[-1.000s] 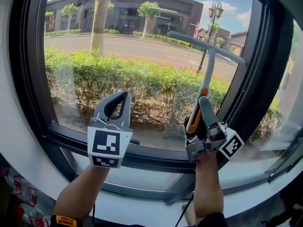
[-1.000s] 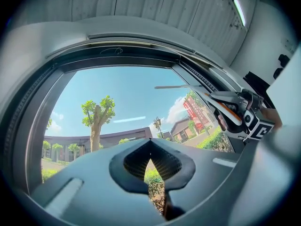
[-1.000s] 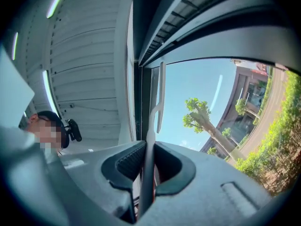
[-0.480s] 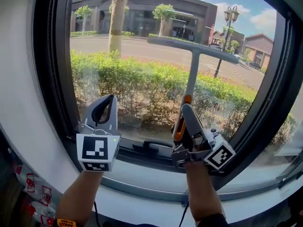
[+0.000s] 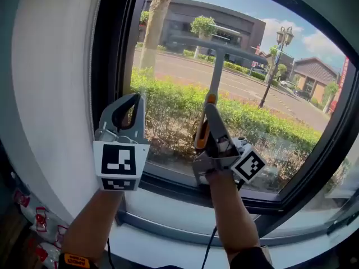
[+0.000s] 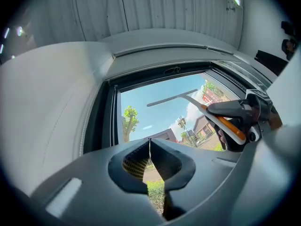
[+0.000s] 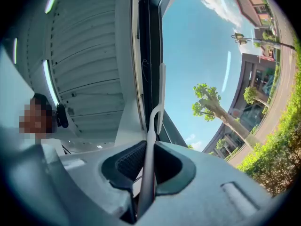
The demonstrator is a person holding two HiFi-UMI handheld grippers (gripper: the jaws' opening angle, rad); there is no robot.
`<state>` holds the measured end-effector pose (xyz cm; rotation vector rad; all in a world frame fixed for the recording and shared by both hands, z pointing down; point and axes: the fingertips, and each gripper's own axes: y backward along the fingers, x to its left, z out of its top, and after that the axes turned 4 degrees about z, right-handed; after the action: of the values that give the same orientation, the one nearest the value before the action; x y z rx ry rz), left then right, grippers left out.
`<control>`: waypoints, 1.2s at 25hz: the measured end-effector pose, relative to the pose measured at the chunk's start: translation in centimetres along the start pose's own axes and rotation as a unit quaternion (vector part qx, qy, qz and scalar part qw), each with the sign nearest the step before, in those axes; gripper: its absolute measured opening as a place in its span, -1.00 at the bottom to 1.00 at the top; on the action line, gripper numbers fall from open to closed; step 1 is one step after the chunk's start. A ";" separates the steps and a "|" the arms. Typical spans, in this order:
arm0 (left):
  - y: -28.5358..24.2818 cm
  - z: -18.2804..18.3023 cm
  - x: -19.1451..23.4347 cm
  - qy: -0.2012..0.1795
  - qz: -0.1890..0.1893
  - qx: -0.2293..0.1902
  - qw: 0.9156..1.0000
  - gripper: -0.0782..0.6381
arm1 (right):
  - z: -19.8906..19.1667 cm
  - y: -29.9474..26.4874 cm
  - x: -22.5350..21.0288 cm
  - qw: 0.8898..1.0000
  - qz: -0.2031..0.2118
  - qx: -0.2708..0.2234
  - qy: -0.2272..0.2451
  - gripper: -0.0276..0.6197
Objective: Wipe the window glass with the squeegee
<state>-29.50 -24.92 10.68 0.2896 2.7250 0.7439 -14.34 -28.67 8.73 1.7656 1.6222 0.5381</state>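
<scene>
A grey squeegee with an orange grip stands upright against the window glass; its blade lies across the upper pane. My right gripper is shut on the squeegee's handle. In the right gripper view the handle runs up between the jaws to the blade. My left gripper is held up left of it, near the dark window frame, jaws closed on nothing. The left gripper view shows the squeegee and the right gripper before the sky.
A white wall runs along the left of the frame. The white sill lies below the glass. Outside are a hedge, a tree trunk, a road and buildings. A cable hangs below my right arm.
Both grippers and the squeegee have shifted left along the glass, toward the left frame. The right gripper's hold on the handle is unchanged.
</scene>
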 end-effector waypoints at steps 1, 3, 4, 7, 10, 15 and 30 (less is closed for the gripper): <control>-0.2 0.4 0.8 0.000 -0.001 -0.006 1.000 -0.74 | -0.2 -1.2 0.0 1.000 0.001 -0.002 0.001 -0.77; -0.5 1.3 2.3 0.000 -0.004 -0.017 1.000 -0.74 | -0.6 -3.3 0.1 1.000 0.003 -0.007 0.007 -0.77; -0.7 1.8 2.9 0.000 -0.006 -0.023 1.000 -0.74 | -0.7 -4.4 0.2 1.000 0.006 -0.009 0.010 -0.77; -1.3 3.2 4.5 -0.002 -0.010 -0.041 0.999 -0.76 | -0.8 -7.0 0.3 1.000 0.012 -0.013 0.015 -0.77; -2.2 4.3 5.2 -0.002 -0.014 -0.052 0.999 -0.76 | -0.7 -8.8 0.1 1.000 0.008 -0.014 0.016 -0.77; -2.7 5.0 6.1 0.001 -0.022 -0.060 0.998 -0.76 | -1.2 -10.6 -0.7 1.000 -0.001 -0.013 0.002 -0.77; -0.6 -2.1 4.9 0.036 -0.045 -0.011 0.998 -0.75 | -7.4 -7.8 -4.1 0.996 -0.062 0.001 -0.057 -0.77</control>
<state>-34.81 -25.11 10.91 0.1353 2.7743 0.7731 -25.62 -31.21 8.84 1.6530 1.6398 0.3728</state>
